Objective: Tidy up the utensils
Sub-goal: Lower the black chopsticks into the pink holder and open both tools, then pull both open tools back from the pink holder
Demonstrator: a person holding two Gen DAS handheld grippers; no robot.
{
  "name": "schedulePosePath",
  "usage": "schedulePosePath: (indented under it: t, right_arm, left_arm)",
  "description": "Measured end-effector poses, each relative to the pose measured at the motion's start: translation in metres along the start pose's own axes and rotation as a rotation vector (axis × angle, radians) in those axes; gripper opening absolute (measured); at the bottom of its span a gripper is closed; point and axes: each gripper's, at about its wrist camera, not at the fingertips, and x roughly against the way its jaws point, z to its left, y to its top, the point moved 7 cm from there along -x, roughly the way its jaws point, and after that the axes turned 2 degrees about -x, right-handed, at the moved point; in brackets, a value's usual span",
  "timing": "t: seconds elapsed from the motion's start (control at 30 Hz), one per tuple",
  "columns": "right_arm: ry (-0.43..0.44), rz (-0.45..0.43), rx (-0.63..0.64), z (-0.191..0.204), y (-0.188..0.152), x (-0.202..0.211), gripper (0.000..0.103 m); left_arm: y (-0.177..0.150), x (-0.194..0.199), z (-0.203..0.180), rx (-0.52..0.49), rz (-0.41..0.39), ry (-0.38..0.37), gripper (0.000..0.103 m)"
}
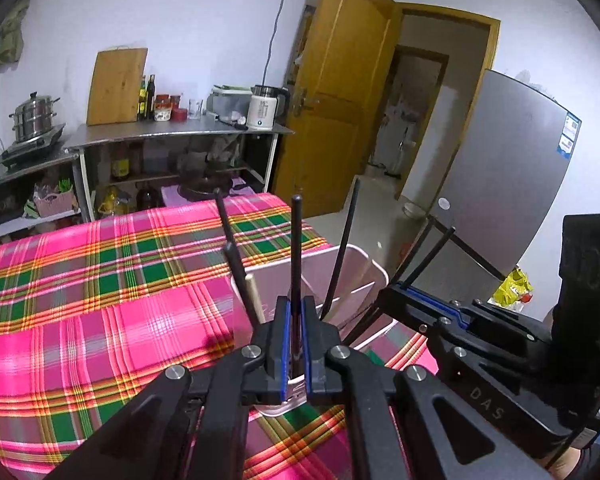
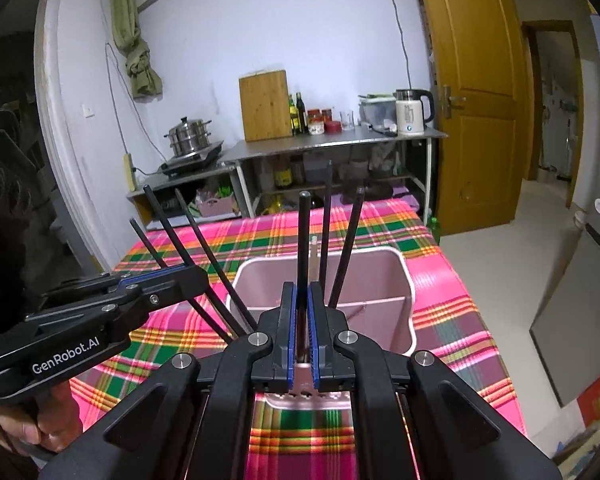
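A pale pink utensil holder (image 2: 396, 280), divided into compartments, stands on the plaid tablecloth; it also shows in the left wrist view (image 1: 340, 268). My left gripper (image 1: 296, 312) is shut on a black chopstick (image 1: 297, 248) that stands upright over the holder. My right gripper (image 2: 302, 300) is shut on another black chopstick (image 2: 303, 240), also upright over the holder. Several more black chopsticks (image 2: 344, 248) and one light wooden stick (image 1: 255, 296) lean in the holder. The two grippers are side by side, the left gripper (image 2: 168, 280) to the left in the right wrist view.
The pink and green plaid tablecloth (image 1: 100, 280) covers the table. A steel counter (image 2: 332, 142) with a cutting board, bottles and a kettle stands behind. A steamer pot (image 2: 188, 136) sits at left. A grey fridge (image 1: 512, 184) and a wooden door (image 1: 340, 96) are at right.
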Motion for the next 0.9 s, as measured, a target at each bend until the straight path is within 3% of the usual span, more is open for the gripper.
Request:
schedulePosePath:
  t: [0.27,0.47,0.57,0.9]
  right_arm:
    - [-0.005,0.038,-0.016,-0.006,-0.003,-0.004,0.007]
    - [-0.007,0.024,-0.012,-0.006,-0.004,0.008,0.018]
    - [-0.008,0.013,-0.004,-0.003,-0.003,0.016,0.029]
    - [-0.009,-0.018,0.003,0.006,-0.009,0.049,0.03]
  left_arm:
    - [-0.006,0.003,0.005,0.024,0.005,0.001,0.006]
    - [-0.007,0.02,0.006,0.025,-0.016,0.004,0.01]
    - [-0.006,0.031,0.004,0.018,-0.029,0.012,0.01]
    - [-0.014,0.068,-0.002,0.014,-0.069,0.026,0.014]
